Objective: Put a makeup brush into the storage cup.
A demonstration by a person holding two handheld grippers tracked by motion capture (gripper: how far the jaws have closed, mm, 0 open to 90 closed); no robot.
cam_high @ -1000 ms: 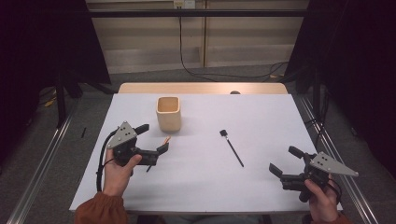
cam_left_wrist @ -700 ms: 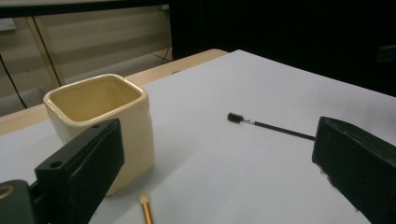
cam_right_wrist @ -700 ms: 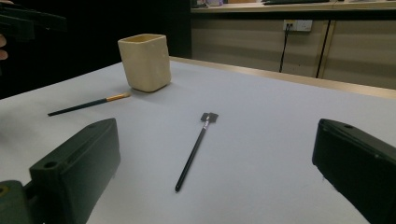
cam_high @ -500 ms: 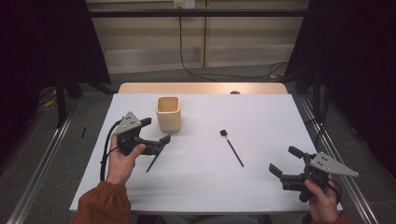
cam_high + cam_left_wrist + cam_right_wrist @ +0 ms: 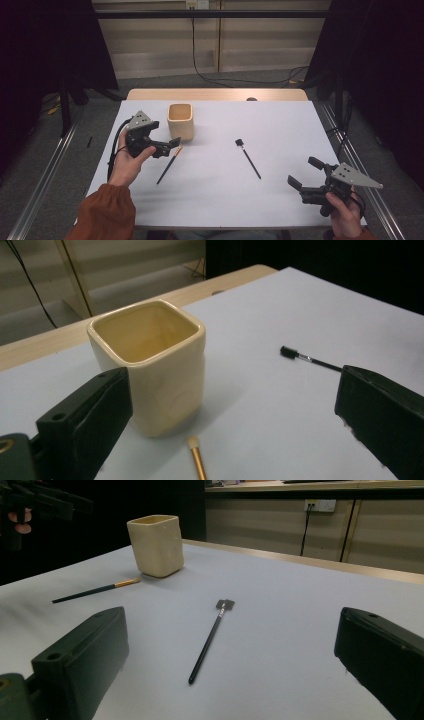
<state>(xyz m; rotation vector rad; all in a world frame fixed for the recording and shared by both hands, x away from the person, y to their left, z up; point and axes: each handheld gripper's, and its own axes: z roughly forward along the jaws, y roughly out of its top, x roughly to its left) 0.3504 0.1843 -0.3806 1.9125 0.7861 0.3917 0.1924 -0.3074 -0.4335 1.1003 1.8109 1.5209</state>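
White surface (image 5: 280,130) bore no readable writing. Left gripper (image 5: 167,146) jaws wide, empty, above gold-tipped brush (image 5: 169,165), beside cream cup (image 5: 180,120). Right gripper (image 5: 306,176) jaws wide, empty.

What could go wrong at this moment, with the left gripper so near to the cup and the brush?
1. The left gripper is open, its jaws close beside the cream cup; a careless move could bump or tip the cup.
2. The gold-tipped brush lies flat on the table, its tip near the cup's base; it is thin, so the jaws may slip off or push it away.
3. The right gripper is open, apart from the black brush.
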